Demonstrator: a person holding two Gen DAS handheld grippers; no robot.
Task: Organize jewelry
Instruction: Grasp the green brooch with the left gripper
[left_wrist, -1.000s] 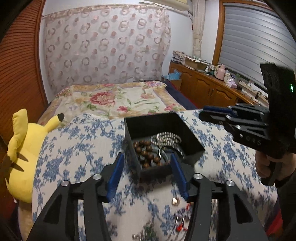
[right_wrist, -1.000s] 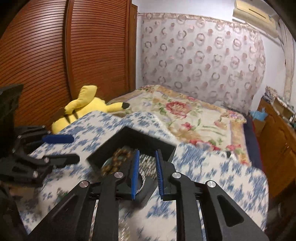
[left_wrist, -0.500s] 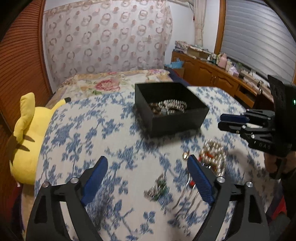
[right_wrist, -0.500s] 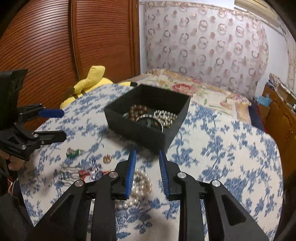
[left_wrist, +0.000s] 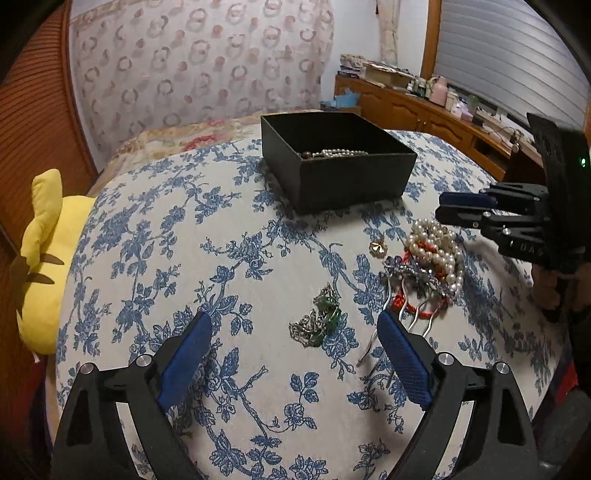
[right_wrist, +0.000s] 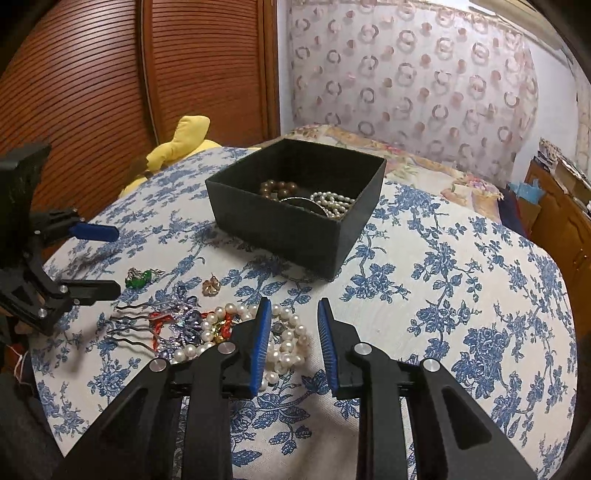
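Bed: a blue-flowered cloth (left_wrist: 155, 236) covers the work surface on which the black jewelry box stands; a yellow plush toy (left_wrist: 44, 266) lies off its edge, well away from the box.
Black jewelry box (right_wrist: 295, 218): open-topped and partly filled, it is the landmark for everything else here.
Already in the box: a brown bead bracelet (right_wrist: 279, 189), a pearl strand (right_wrist: 332, 205) and a dark ring-shaped piece between them.
Still outside the box: a tangled heap in front of it, nearer the cameras, made up of a pearl necklace (left_wrist: 437, 247), red cord, a purple ornament and a wavy metal hair comb (right_wrist: 133, 328).
Also outside: a small gold flower piece (left_wrist: 377, 248) near the box's front corner, and a green-and-silver brooch (left_wrist: 319, 319) farther out.
Left gripper (left_wrist: 293, 352): jaws have just been opening and stand spread wide, empty, with the brooch lying on the cloth between and beyond them.
Right gripper (right_wrist: 293, 345): jaws have just been opening slightly, to a narrow gap; they hang over the pearl heap, pinching nothing.
Progress: seemingly around the midpoint, with several pieces boxed and about as many waiting.
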